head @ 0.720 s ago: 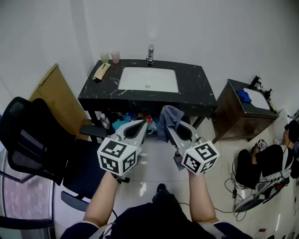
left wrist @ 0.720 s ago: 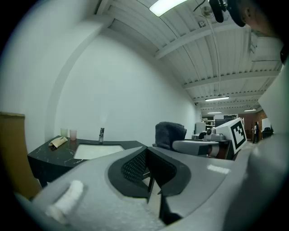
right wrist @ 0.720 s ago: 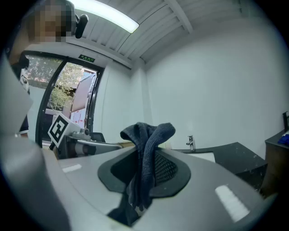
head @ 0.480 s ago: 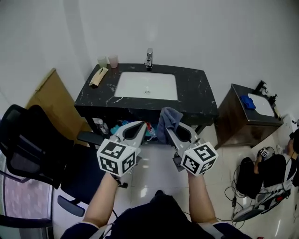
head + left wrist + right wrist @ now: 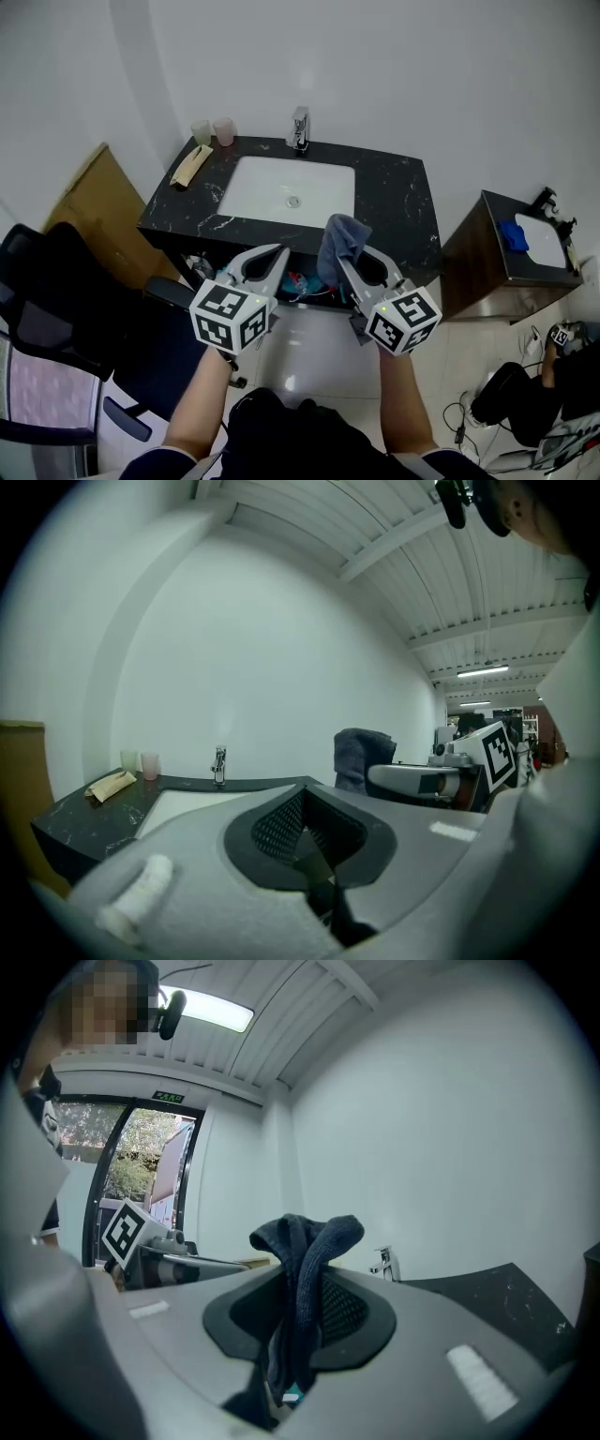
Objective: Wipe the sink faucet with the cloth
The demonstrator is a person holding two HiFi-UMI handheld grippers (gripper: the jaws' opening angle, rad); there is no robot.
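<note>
Cloth (image 5: 339, 243) clamped in right gripper (image 5: 354, 261), faucet (image 5: 299, 127) ahead.

Sink (image 5: 292, 187) is set in the counter (image 5: 398, 202), with the faucet (image 5: 300, 127) behind it at the wall. Two cups (image 5: 201, 132) stand at the counter's back left corner, a bundle (image 5: 190, 164) just in front of them. Board (image 5: 84, 197) leans left of the counter, and the chair (image 5: 52, 309) is nearer, further left. Cabinet (image 5: 492, 267) stands right of the counter, apart from it. In front of the counter are the left gripper (image 5: 272, 251) and, beside it on the right, the right gripper (image 5: 344, 251) – cloth (image 5: 341, 234) between its jaws.
</note>
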